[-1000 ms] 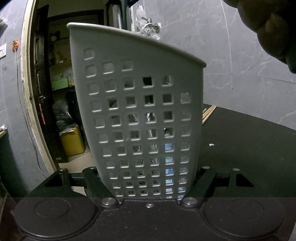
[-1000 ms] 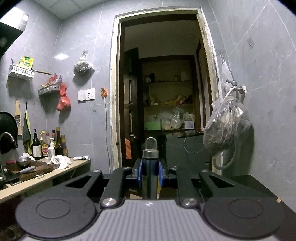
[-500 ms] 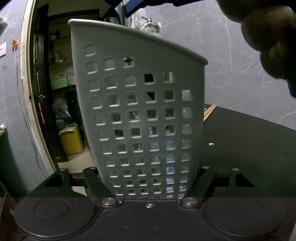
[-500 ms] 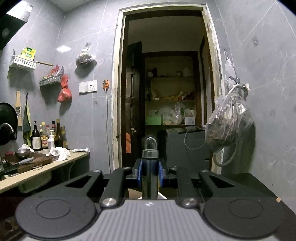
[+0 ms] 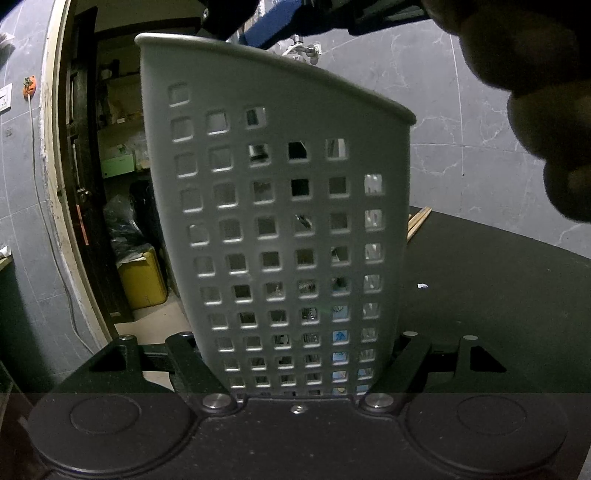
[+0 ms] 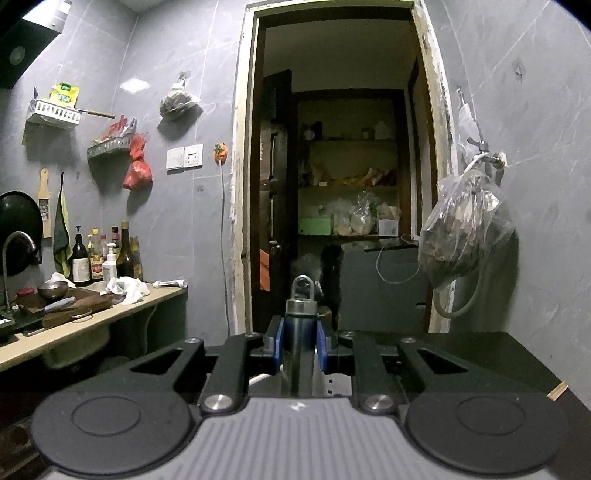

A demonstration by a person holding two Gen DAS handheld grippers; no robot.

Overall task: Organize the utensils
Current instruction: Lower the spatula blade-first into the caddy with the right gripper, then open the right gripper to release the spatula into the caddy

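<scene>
My left gripper [image 5: 295,369] is shut on a grey perforated utensil holder [image 5: 284,229] and holds it upright on the black table [image 5: 480,295]. Metal utensils show faintly through its holes. My right gripper [image 6: 300,349] is shut on a dark utensil handle [image 6: 300,332] with a metal hanging loop at its end, between blue pads [image 6: 277,345]. In the left wrist view the right gripper [image 5: 295,18] hangs just above the holder's rim. The utensil's lower end is hidden.
Wooden chopsticks [image 5: 417,221] lie on the table behind the holder. A doorway [image 6: 343,184] opens to a pantry. A plastic bag [image 6: 465,229] hangs from a wall tap at the right. A counter [image 6: 92,314] with bottles and a sink stands at the left.
My right gripper with the utensil has come down over the holder's rim and now fills the top of the left wrist view. The holder has stayed in place.
</scene>
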